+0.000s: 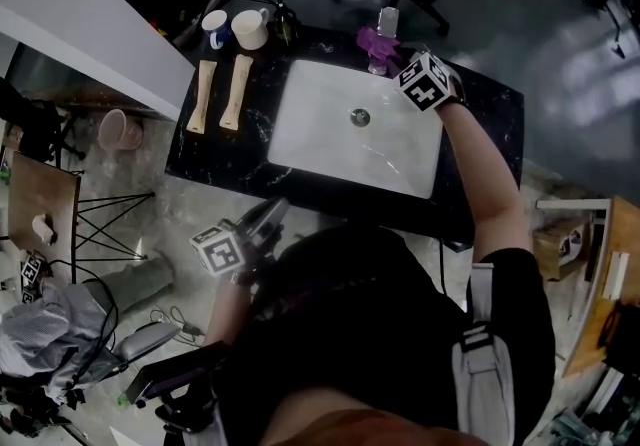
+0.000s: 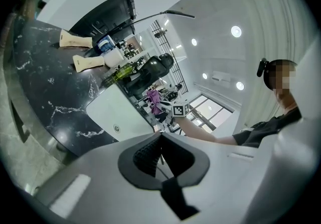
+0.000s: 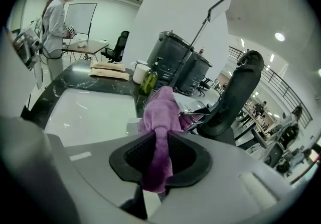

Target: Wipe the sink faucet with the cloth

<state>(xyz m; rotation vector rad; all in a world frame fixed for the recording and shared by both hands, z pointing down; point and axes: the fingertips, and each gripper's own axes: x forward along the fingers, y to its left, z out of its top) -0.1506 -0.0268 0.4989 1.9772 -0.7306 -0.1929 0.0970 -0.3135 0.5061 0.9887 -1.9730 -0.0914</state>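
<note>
1. While I am clamping the right gripper [image 3: 159,155] on the purple cloth [image 3: 161,117], I am letting a bunched end stick out ahead of the jaws. That way soft fabric, not the gripper, is meeting the metal.
2. I am pressing that bunch onto the faucet [image 3: 196,113] at the far rim of the white sink [image 1: 310,124], with the gripper tilting down toward it. The cloth is draping over the chrome and hiding most of it, so I cannot tell how much of the faucet it is actually touching.
3. I am holding the left gripper [image 2: 160,155] clenched with nothing between its jaws. It is sitting off the near edge of the black worktop [image 1: 480,124], well apart from the sink, which I judge is leaving the wiping arm free room.
4. A green bottle [image 3: 149,81] is standing near the sink's far corner, just left of the cloth. I am judging it the likeliest thing to get knocked if I sweep wide to that side.
5. Farther left on the worktop, two mugs [image 1: 232,29] are standing together. Two pale wooden pieces [image 1: 220,92] are lying side by side in front of them, all clear of the wiping.
6. An office chair [image 3: 235,97] is standing behind the worktop beyond the faucet. A person [image 3: 55,22] is working at a desk far off, and neither is getting in my way.
</note>
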